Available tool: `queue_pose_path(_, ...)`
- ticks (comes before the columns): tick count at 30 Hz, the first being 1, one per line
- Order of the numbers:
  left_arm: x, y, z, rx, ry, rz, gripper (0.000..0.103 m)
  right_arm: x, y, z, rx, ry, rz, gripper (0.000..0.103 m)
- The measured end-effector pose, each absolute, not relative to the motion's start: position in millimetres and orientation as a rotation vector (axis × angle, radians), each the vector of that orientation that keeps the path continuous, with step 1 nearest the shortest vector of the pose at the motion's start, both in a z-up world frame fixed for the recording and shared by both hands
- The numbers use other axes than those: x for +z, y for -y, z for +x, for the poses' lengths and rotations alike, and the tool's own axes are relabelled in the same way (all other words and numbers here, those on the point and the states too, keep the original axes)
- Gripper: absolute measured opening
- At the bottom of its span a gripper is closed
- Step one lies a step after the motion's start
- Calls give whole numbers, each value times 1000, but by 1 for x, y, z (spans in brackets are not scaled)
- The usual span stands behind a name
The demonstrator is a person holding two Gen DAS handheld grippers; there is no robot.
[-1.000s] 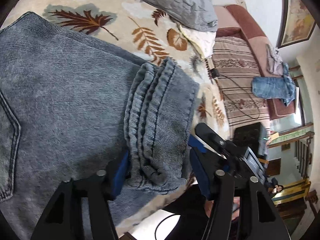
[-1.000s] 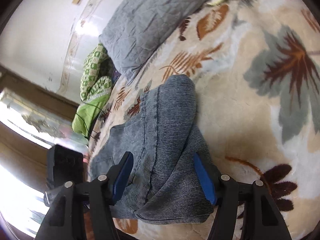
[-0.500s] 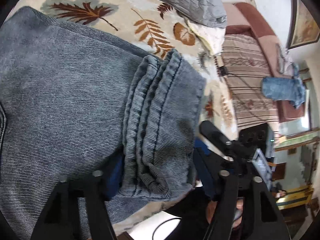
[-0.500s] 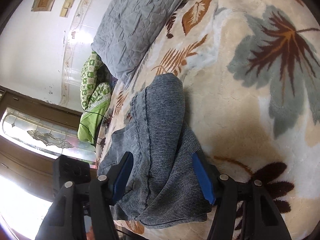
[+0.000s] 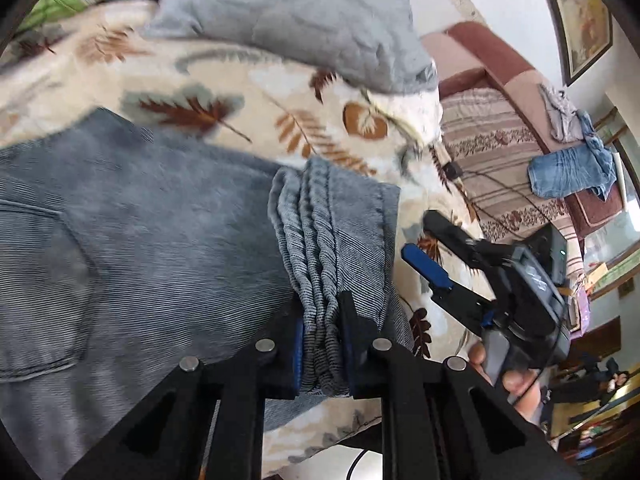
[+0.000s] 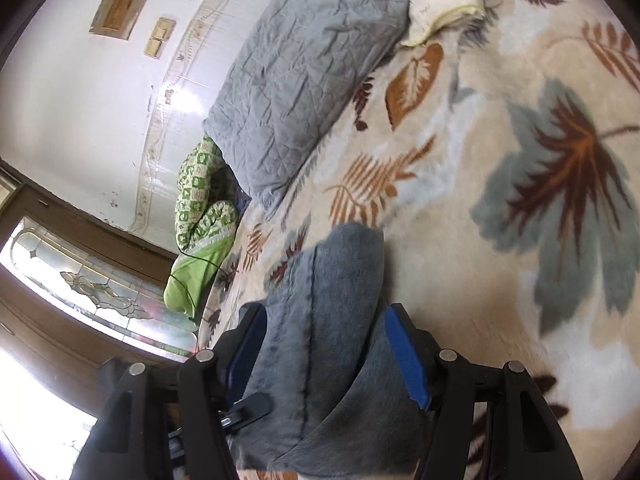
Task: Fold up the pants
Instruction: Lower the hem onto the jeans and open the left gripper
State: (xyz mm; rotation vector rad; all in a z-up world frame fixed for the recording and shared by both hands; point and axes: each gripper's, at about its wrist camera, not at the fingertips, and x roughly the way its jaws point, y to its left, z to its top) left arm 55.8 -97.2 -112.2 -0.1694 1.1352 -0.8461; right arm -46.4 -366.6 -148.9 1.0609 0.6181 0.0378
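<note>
Bedroom, leaf-print bed blanket (image 5: 256,92). Grey jeans (image 5: 120,240) lie on near-left part. Left gripper (image 5: 322,344) fingers clamped narrow on stacked hems. Right gripper (image 6: 326,354) fingers wide, fabric between, not pinched. Rec: close right first, lift both evenly, keep hems aligned.

Bright daylight, fisheye warp, some motion blur

The window (image 6: 60,320) at the right wrist view's lower left blows out white, and glare spots the wall (image 6: 80,92). The blanket (image 5: 120,56) smears at the left view's upper left; dark rims curve both pictures.
</note>
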Motion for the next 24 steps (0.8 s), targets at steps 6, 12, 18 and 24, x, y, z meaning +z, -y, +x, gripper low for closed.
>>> queue_pose_path(6, -111, 49, 38, -645, -1032, -135, 16, -147, 332, -11, 90, -710, 948, 41)
queue_pose_path(12, -146, 31, 37, -532, -1106, -124, 24, -157, 296, 19, 95, -784, 836, 41)
queue_pose_path(18, -125, 22, 55, -453, -1017, -91, 35, -139, 304, -8, 111, -713, 835, 41)
queue_pose_path(24, -143, 45, 82, -495, -1124, -73, 35, -167, 304, -10, 143, -862, 884, 42)
